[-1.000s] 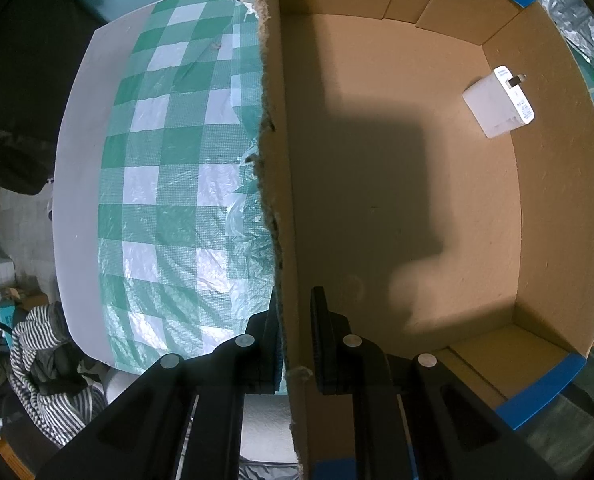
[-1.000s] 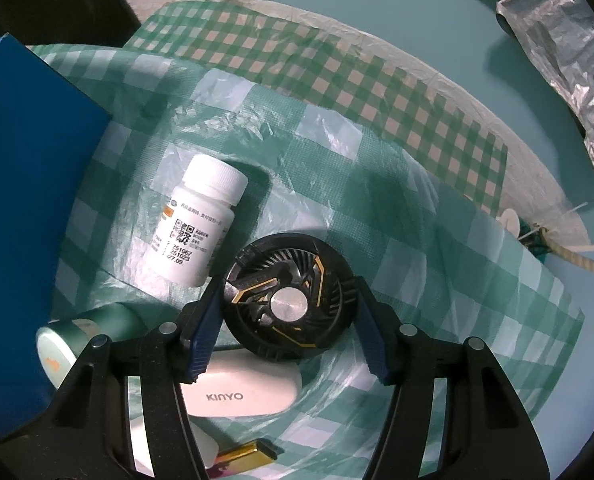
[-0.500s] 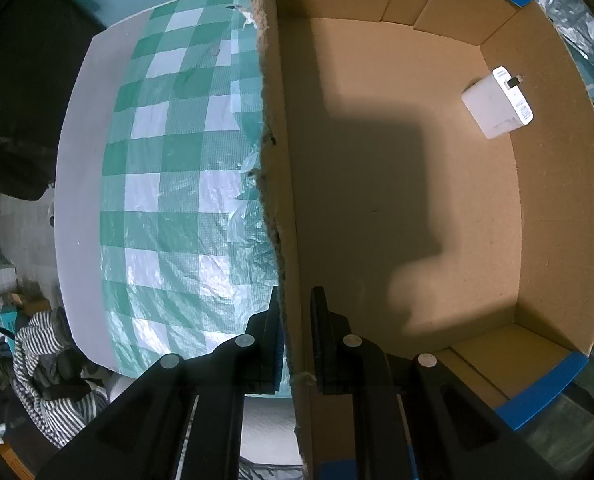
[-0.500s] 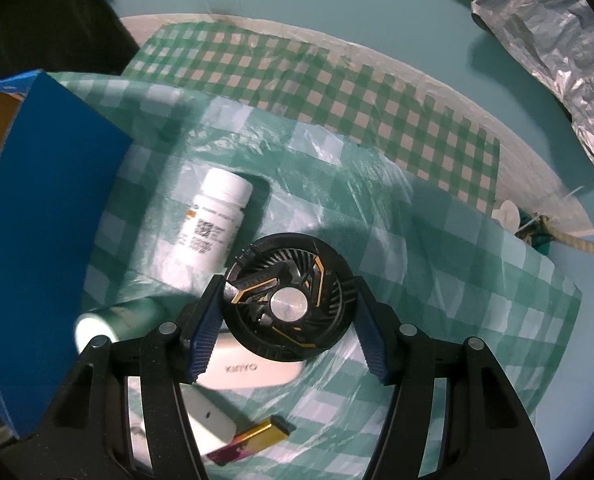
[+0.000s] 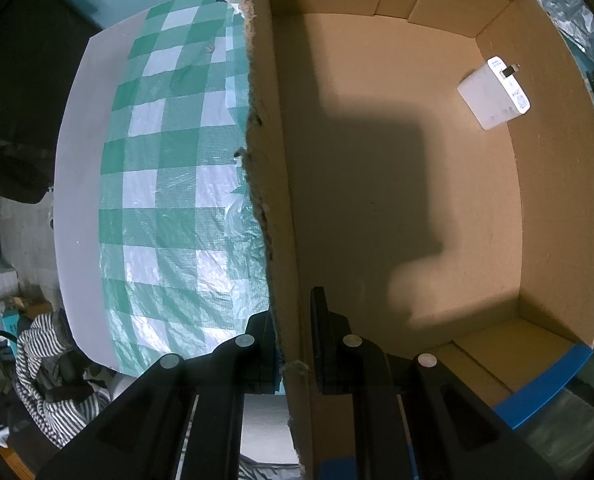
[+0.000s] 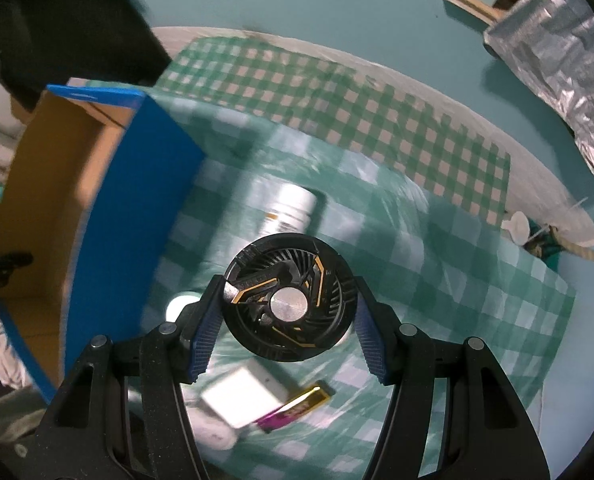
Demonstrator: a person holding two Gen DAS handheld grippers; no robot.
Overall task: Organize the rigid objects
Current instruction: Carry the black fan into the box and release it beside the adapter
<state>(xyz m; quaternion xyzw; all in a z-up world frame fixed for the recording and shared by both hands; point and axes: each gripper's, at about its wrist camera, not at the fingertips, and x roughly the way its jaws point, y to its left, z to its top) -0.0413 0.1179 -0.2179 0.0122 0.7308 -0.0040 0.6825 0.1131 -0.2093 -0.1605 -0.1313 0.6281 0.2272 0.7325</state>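
Cardboard box (image 5: 397, 200) fills most of the left wrist view: brown inside, blue tape along its rim, and 1 white charger block (image 5: 493, 94) lying on its floor in the far corner, well ahead of the fingers. The left gripper (image 5: 293, 340) points straight down and is pinched tight on the box's torn near wall, 1 finger outside, 1 inside.

Between the right gripper's (image 6: 289, 320) blue-padded fingers sits a round black fan (image 6: 289, 298) with gold trim, clamped at its 2 sides and clear of the surface. Below it lie a white pill bottle (image 6: 293, 208) ahead of the fingers and a gold-and-magenta stick (image 6: 297, 408) nearer the palm (both blurred).

Everything rests on a green-and-white checked plastic cloth (image 6: 437, 280) over a pale tabletop; teal wall and crumpled silver foil (image 6: 557, 68) lie beyond, striped fabric (image 5: 49, 360) at the left view's edge.
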